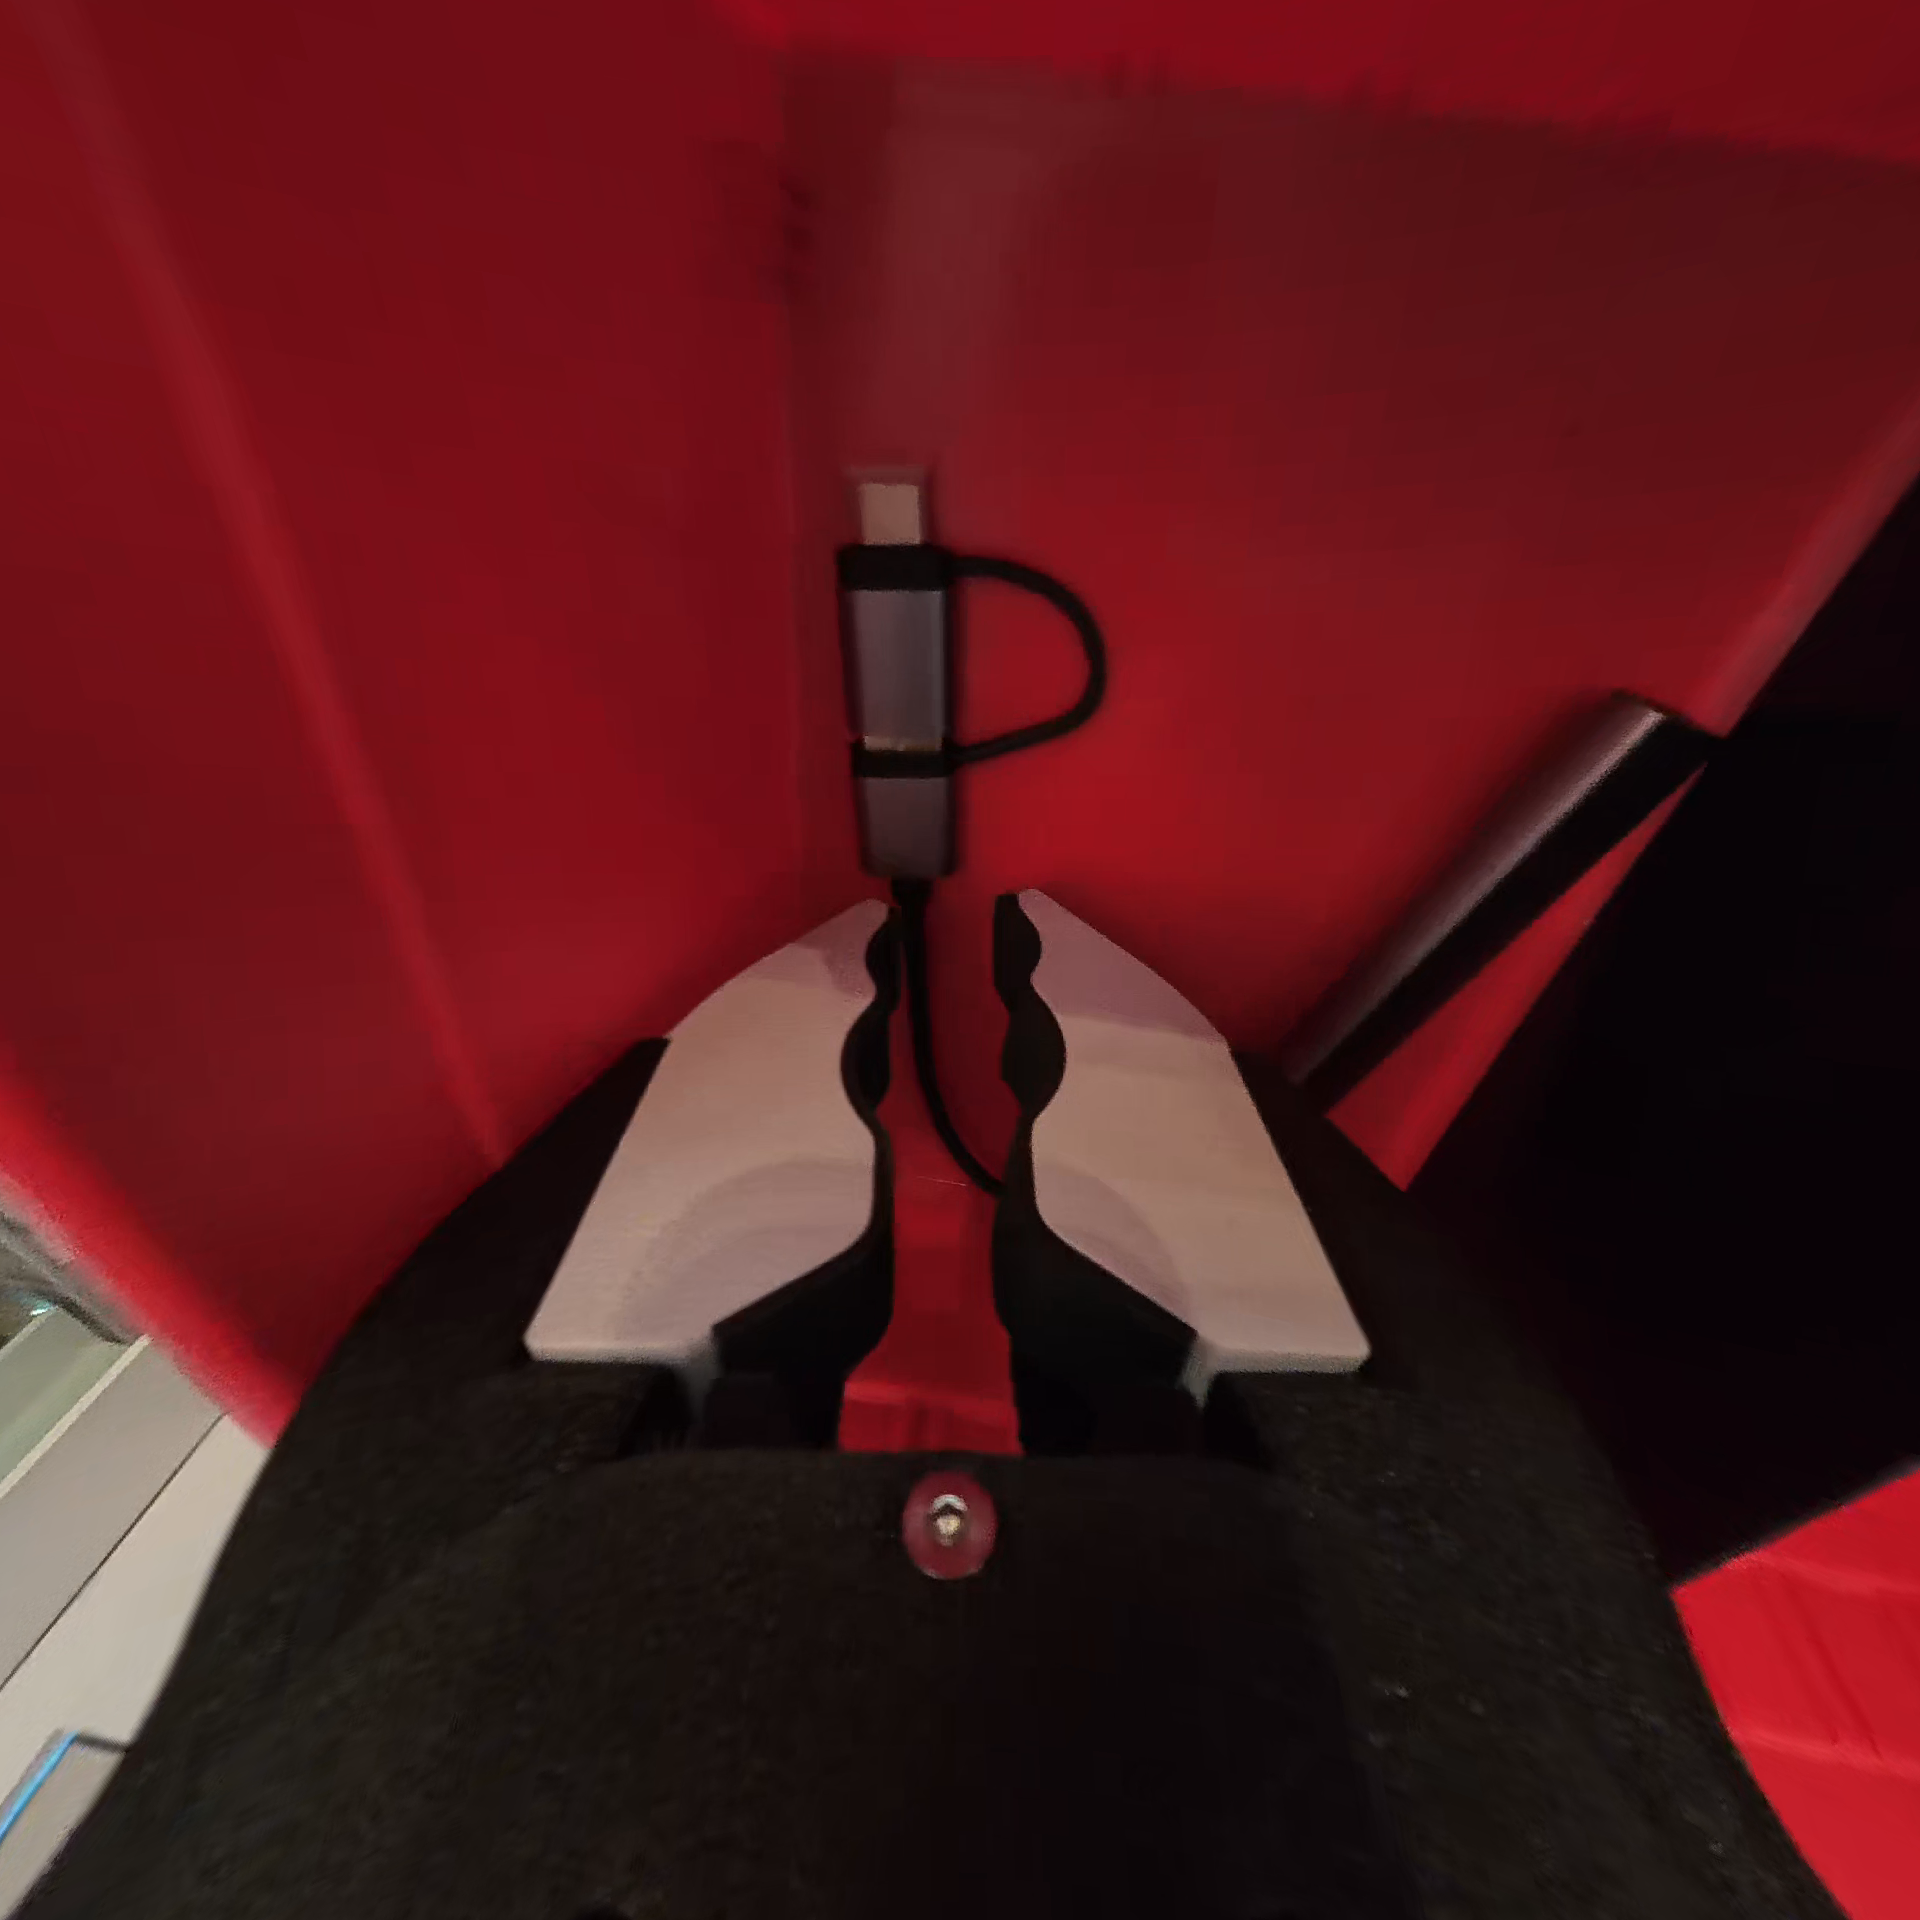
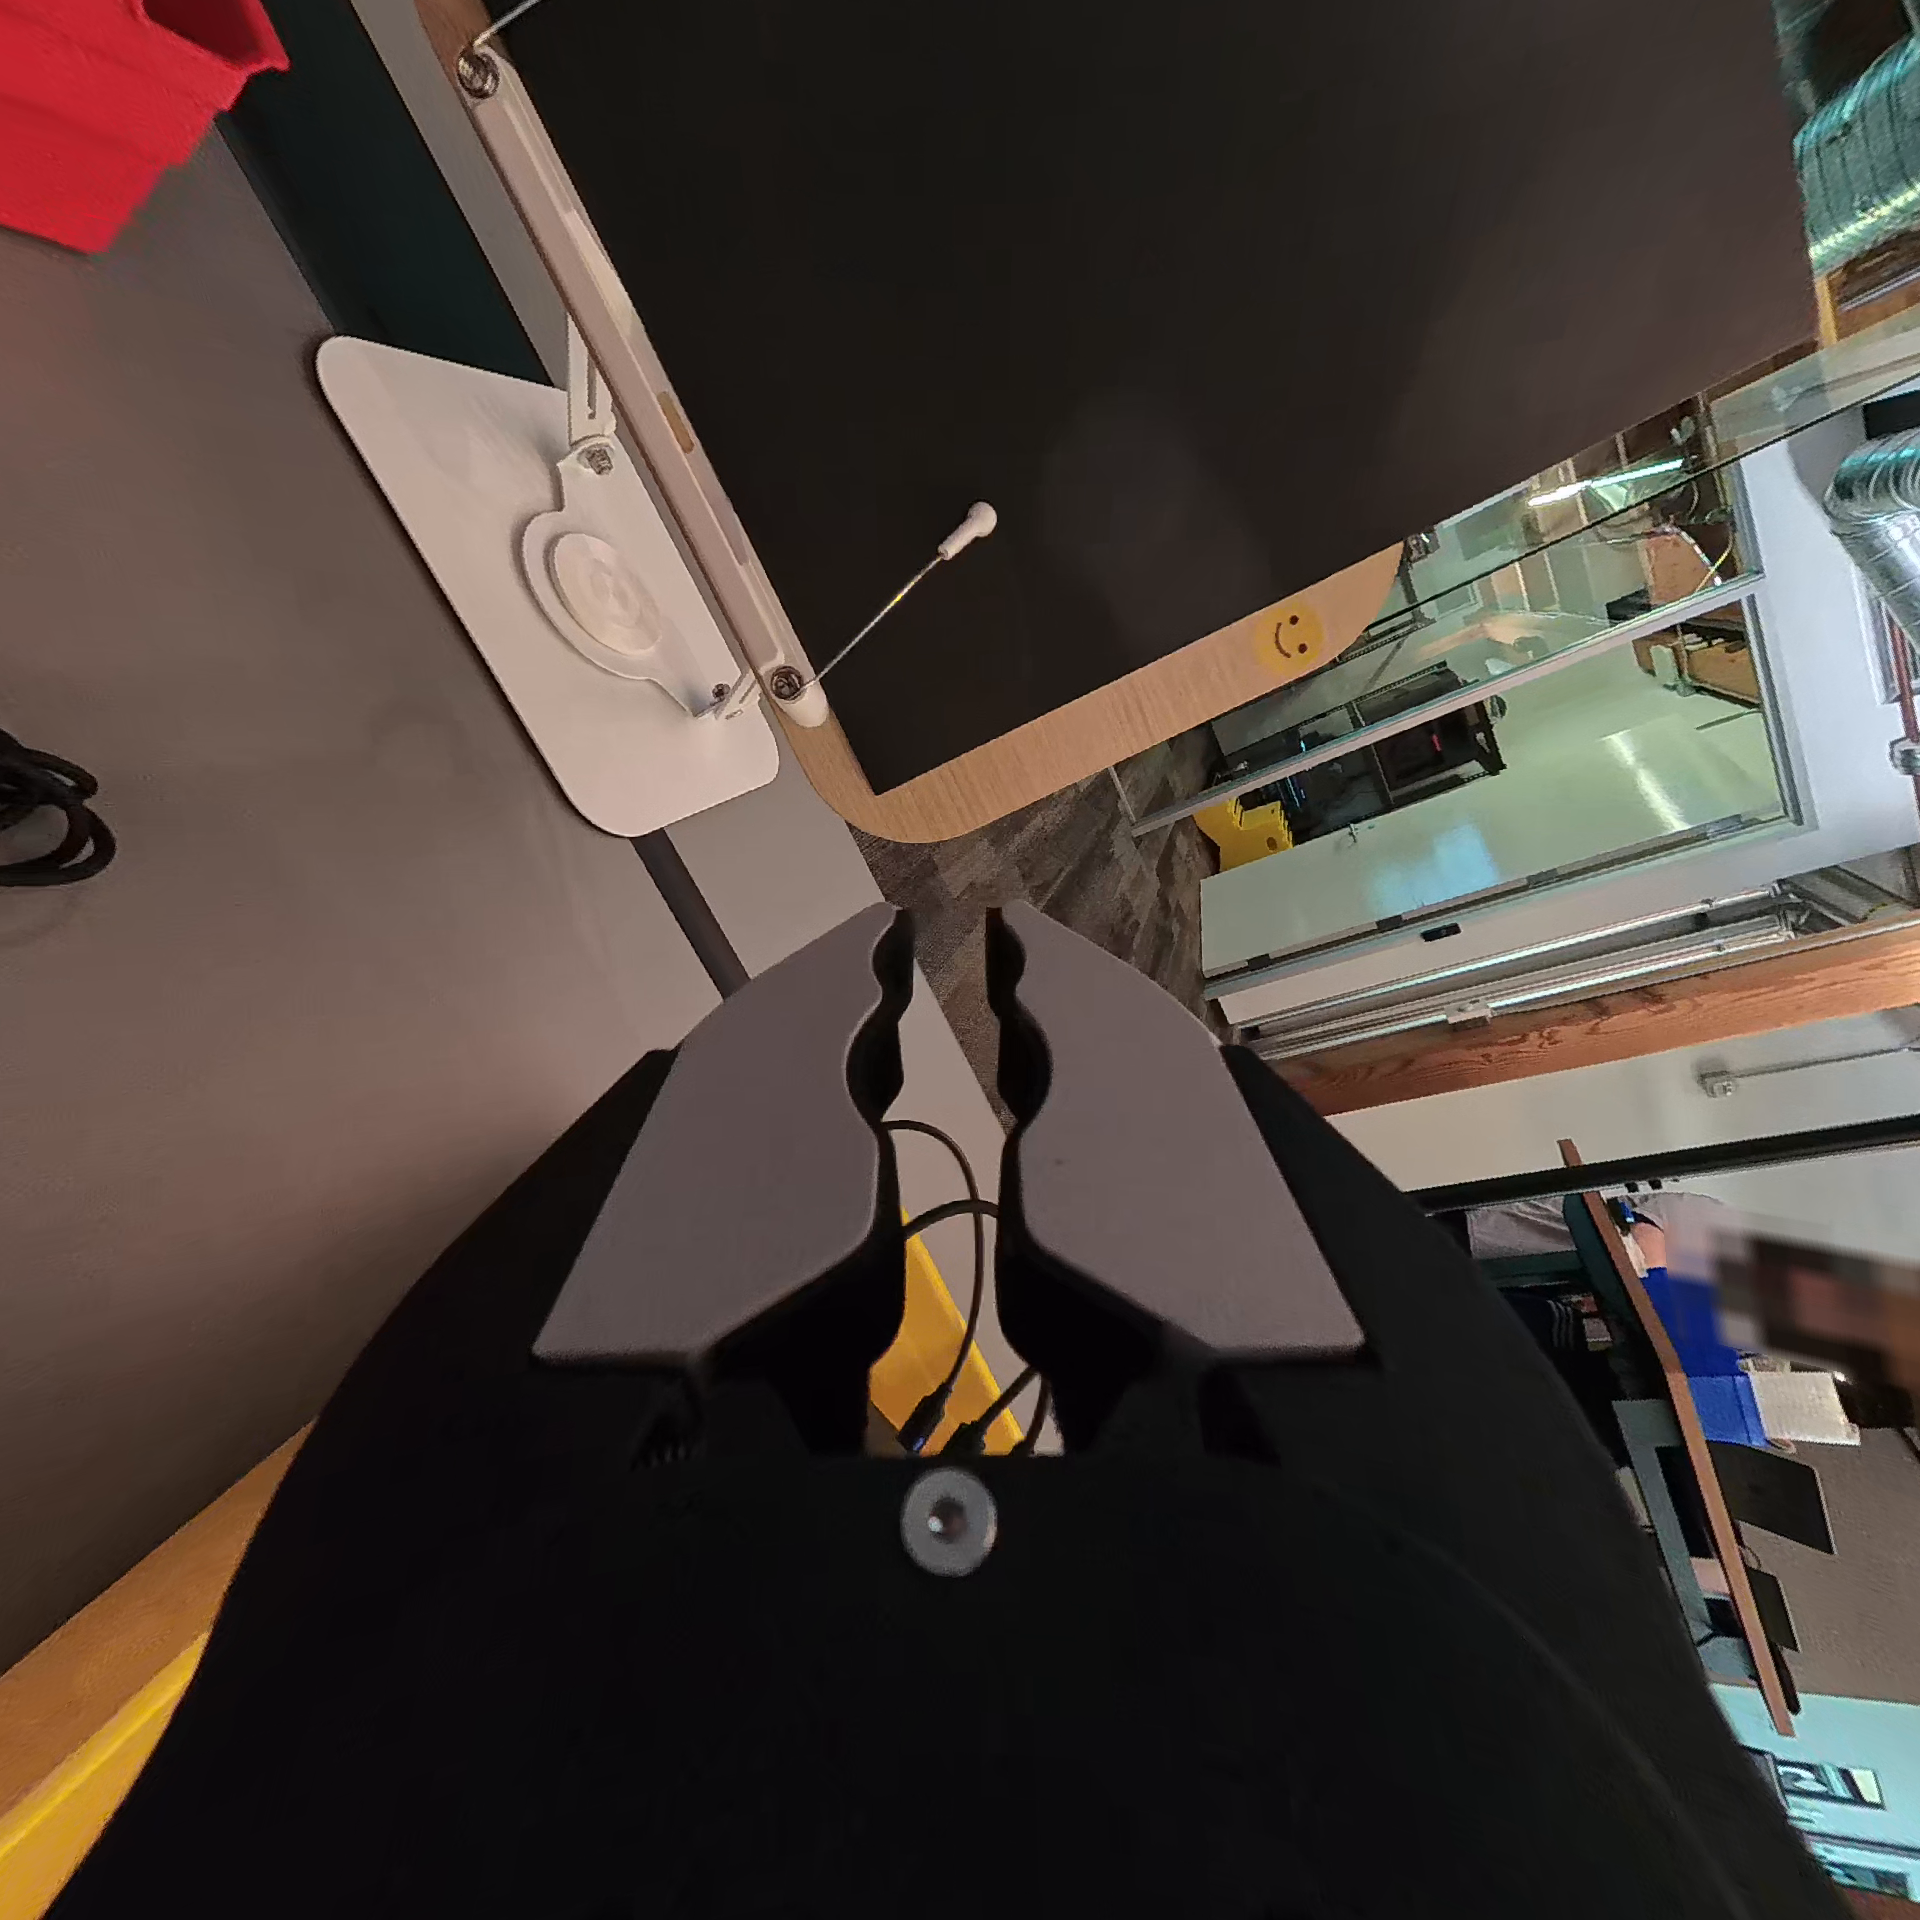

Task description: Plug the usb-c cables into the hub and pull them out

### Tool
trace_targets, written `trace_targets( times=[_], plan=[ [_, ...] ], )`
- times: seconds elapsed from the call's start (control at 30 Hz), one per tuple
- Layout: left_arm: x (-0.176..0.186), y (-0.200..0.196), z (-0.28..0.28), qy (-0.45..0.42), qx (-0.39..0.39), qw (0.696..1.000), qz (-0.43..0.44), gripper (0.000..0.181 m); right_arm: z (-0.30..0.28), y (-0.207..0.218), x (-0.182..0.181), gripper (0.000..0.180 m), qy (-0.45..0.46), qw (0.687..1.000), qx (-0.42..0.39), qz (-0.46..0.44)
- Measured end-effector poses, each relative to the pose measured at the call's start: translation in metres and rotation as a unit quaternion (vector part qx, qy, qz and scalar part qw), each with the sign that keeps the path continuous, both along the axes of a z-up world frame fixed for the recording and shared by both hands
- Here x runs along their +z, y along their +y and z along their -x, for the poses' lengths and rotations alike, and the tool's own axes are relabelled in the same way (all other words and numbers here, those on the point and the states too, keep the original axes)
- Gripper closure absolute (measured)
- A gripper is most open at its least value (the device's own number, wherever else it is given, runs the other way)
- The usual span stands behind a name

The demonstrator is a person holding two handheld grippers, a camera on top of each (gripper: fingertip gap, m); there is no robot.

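Observation:
In the left wrist view a grey USB-C plug (image 1: 902,686) with a black tether loop lies on red cloth (image 1: 416,623), just ahead of my fingertips. Its black cable (image 1: 925,1039) runs back between the jaws, close to the left pad, with red cloth showing between it and the right pad. My left gripper (image 1: 945,909) is open and does not press on the cable. A slim grey hub (image 1: 1496,883) lies slanted to the right of it. My right gripper (image 2: 945,920) is open and empty, raised and facing away from the cloth.
In the right wrist view a black panel with a wooden rim (image 2: 1039,758) and a white base plate (image 2: 468,540) stand ahead on a grey table (image 2: 260,987). A coiled black cable (image 2: 42,821) lies at the left edge, with red cloth (image 2: 104,104) at top left. Spacing between my two grippers at the tips: around 45 centimetres.

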State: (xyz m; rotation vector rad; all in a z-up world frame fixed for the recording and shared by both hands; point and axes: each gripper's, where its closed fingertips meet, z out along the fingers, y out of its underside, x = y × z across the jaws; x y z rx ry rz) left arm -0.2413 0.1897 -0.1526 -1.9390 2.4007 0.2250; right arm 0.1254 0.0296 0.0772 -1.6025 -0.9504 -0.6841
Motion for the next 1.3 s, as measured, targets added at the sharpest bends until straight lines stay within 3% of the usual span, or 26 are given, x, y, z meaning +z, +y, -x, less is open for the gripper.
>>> trace_targets(
  times=[0.07,0.3,0.43,0.63,0.77,0.97,1.1,1.3],
  plan=[
    [-0.001,-0.004,0.001,0.005,0.003,1.0,0.016,0.174,0.002,0.0,-0.001,0.166,-0.001,1.0,0.003,0.002],
    [0.012,-0.003,0.006,0.005,0.016,1.0,-0.014,0.176,0.014,-0.005,0.0,0.166,0.0,1.0,0.029,0.007],
    [0.054,-0.001,-0.001,-0.066,0.049,0.993,-0.08,0.177,0.024,-0.009,0.003,0.166,0.006,0.999,0.047,0.0],
    [0.142,-0.022,-0.014,-0.202,0.076,0.954,-0.208,0.178,0.06,-0.012,0.007,0.166,0.083,0.99,0.117,-0.007],
    [0.19,-0.048,-0.03,-0.27,0.078,0.924,-0.258,0.177,0.113,-0.023,0.003,0.166,0.205,0.952,0.225,0.022],
    [0.241,-0.088,-0.055,-0.297,0.034,0.895,-0.332,0.177,0.179,-0.045,-0.007,0.164,0.385,0.841,0.366,0.104],
    [0.276,-0.113,-0.071,-0.307,0.01,0.885,-0.35,0.177,0.189,-0.045,-0.006,0.154,0.404,0.836,0.36,0.097],
    [0.309,-0.156,-0.116,-0.292,-0.045,0.878,-0.376,0.177,0.18,-0.066,0.045,0.141,0.432,0.832,0.347,-0.001]
  ],
)
